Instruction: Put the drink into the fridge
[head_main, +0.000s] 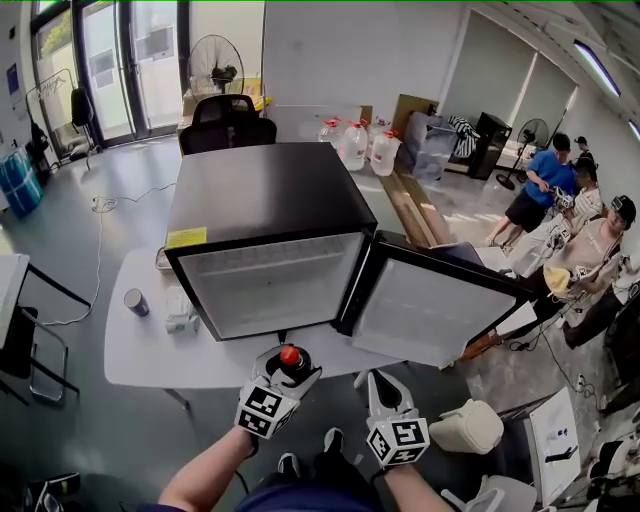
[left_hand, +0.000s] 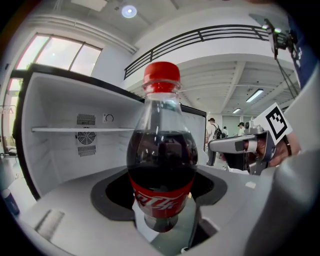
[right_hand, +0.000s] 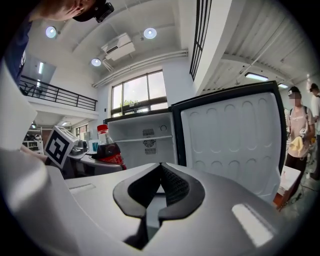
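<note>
Drink: clear plastic cola bottle (left_hand: 161, 150) with a red cap, a red label and dark liquid.
Pose: upright, gripped low on its body between the jaws of the left gripper (head_main: 292, 370), just before the fridge opening.
Fridge: small black cabinet (head_main: 265, 200) on a white surface (head_main: 140, 350), with a white interior and one shelf.
Door: door (head_main: 430, 312) swung wide to the right, showing its white liner.

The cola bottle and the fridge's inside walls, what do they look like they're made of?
Bottle: looks like clear glossy plastic; the dark contents show through and highlights glint on it. Its red cap appears to be ridged plastic.
Fridge inner walls: probably moulded white plastic, fairly matt, with a formed shelf ledge and vent grille.
</note>
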